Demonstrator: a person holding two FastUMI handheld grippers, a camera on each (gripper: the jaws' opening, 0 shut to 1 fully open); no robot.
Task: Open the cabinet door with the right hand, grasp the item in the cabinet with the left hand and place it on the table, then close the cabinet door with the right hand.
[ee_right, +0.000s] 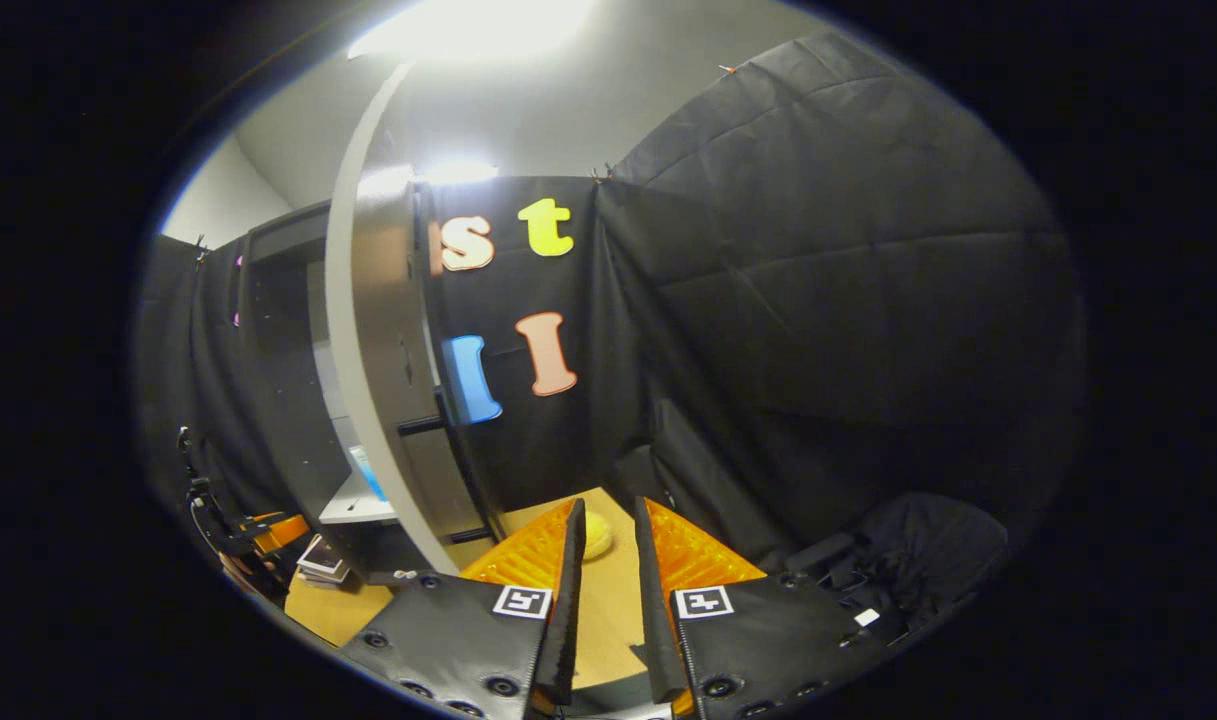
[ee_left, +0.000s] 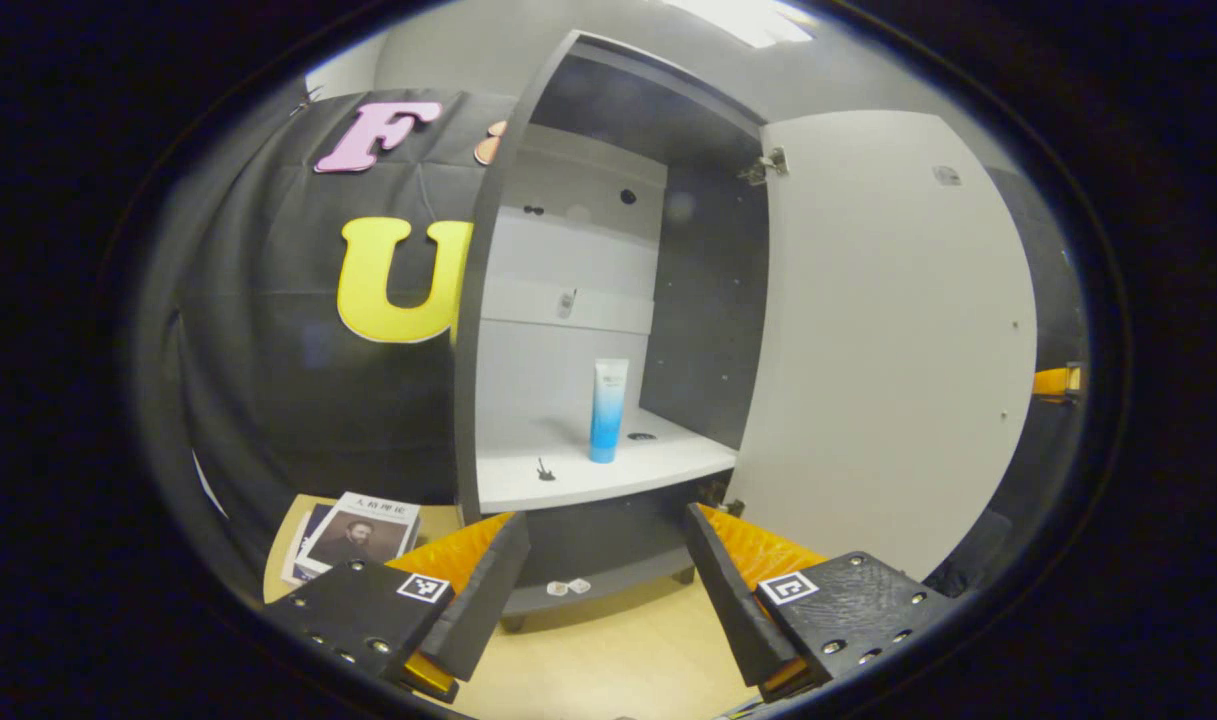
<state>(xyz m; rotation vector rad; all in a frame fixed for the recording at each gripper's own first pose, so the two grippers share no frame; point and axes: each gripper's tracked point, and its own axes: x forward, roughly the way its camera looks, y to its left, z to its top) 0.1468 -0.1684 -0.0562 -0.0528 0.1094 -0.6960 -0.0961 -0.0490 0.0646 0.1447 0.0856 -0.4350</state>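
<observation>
The cabinet [ee_left: 488, 300] stands open, its white door [ee_left: 888, 340] swung out to the right. A white-and-blue tube [ee_left: 607, 410] stands upright on the white shelf [ee_left: 668, 465] inside. My left gripper [ee_left: 603, 520] is open, low in front of the shelf and short of the tube, nothing between its fingers. In the right gripper view the door [ee_right: 353, 330] shows edge-on at the left with its dark bar handle [ee_right: 418, 425]. My right gripper [ee_right: 608, 505] is to the right of the door, off the handle, its fingers a narrow gap apart and holding nothing.
Books [ee_left: 353, 535] lie on the wooden table [ee_left: 608, 650] left of the cabinet. A small yellow object [ee_right: 596, 535] rests on the table beyond the right fingers. Black cloth walls surround the booth. Dark fabric [ee_right: 908, 560] is piled at the right.
</observation>
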